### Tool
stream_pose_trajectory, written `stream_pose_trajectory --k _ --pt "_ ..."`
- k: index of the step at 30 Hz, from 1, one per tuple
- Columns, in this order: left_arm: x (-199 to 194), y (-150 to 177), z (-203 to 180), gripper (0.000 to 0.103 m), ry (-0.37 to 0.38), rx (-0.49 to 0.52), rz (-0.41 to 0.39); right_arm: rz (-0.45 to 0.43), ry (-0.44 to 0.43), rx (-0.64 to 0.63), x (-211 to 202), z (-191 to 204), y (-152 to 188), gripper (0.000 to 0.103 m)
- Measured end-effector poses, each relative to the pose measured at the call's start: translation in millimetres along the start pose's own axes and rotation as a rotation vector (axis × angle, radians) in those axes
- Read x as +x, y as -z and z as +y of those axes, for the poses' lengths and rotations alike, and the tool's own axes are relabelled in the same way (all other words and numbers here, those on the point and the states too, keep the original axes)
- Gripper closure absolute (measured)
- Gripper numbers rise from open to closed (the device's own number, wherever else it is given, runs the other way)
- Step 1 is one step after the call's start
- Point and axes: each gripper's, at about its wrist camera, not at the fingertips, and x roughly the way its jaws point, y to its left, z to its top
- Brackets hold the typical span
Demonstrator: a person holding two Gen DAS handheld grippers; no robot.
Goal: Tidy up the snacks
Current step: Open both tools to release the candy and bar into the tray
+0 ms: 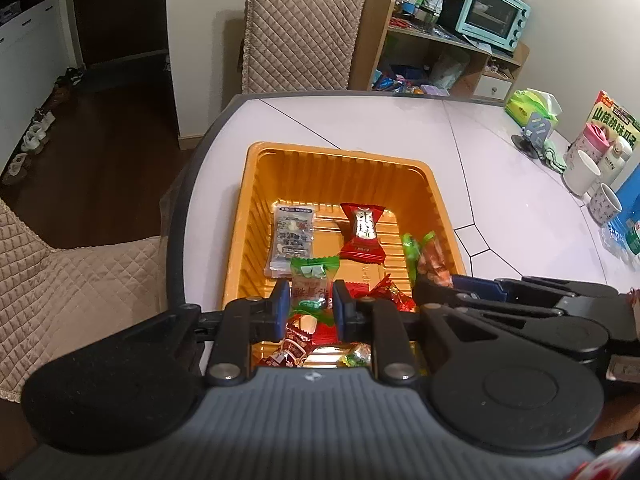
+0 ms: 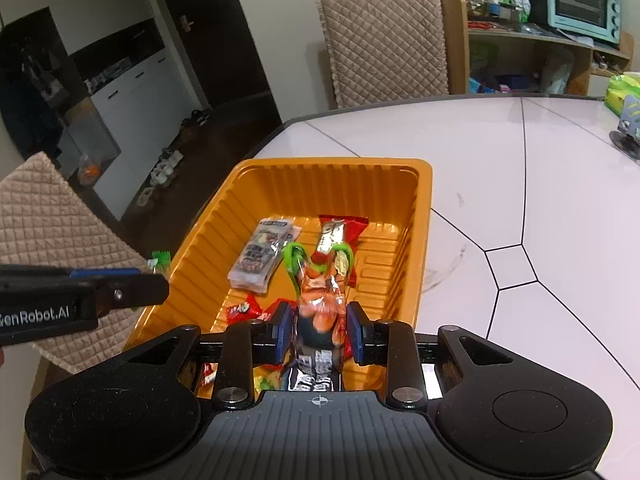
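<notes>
White tabletop (image 1: 500,184) carried an orange tray (image 1: 340,156) at centre frame. Above its near end, both tilted downward, the left gripper (image 1: 308,304) clamped a green-topped snack packet (image 1: 310,284), and the right gripper (image 2: 319,330) clamped an orange snack packet (image 2: 320,296).

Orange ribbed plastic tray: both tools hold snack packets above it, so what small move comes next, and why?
Probably open both tools. The left tool pinches a green-ended packet and the right tool an orange green-ended packet, both already over the orange ribbed plastic tray.
</notes>
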Motion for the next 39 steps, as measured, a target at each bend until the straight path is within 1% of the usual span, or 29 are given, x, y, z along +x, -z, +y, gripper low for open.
stream_pose_trajectory --k 3,8,13,19,29,31,32,33,34,35,36,38,39 --pt "4 -2 0 0.083 0.009 0.005 0.004 -0.024 0.001 0.024 -1 -3 -4 0.073" --pt "7 -4 1 0.083 0.025 0.015 0.007 -0.038 -0.008 0.066 -7 -7 -10 0.073" --pt "13 -7 2 0.083 0.039 0.023 0.016 -0.022 -0.017 0.066 -9 -5 -9 0.073" --pt "22 -9 2 0.083 0.053 0.041 0.031 -0.005 -0.004 0.089 -9 -5 -2 0.073" --pt "28 -14 1 0.083 0.077 0.079 0.024 -0.013 0.008 0.126 -19 -3 3 0.071" --pt "27 -14 1 0.083 0.08 0.083 0.022 -0.017 0.017 0.127 -23 -1 6 0.062" --pt "26 -14 2 0.082 0.084 0.083 0.02 -0.023 0.023 0.131 -25 0 7 0.05" --pt "25 -14 2 0.079 0.086 0.082 0.019 -0.032 0.028 0.136 -28 1 9 0.042" --pt "23 -14 3 0.076 0.085 0.082 0.017 -0.043 0.029 0.14 -32 2 10 0.04" --pt "21 -13 3 0.07 0.082 0.082 0.014 -0.05 0.029 0.141 -34 3 12 0.038" --pt "18 -13 4 0.067 0.077 0.083 0.009 -0.051 0.031 0.141 -37 4 12 0.037" --pt "12 -10 6 0.065 0.069 0.084 -0.001 -0.051 0.041 0.143 -42 6 14 0.035" --pt "9 -9 7 0.06 0.066 0.082 -0.001 -0.054 0.044 0.143 -44 6 16 0.033"
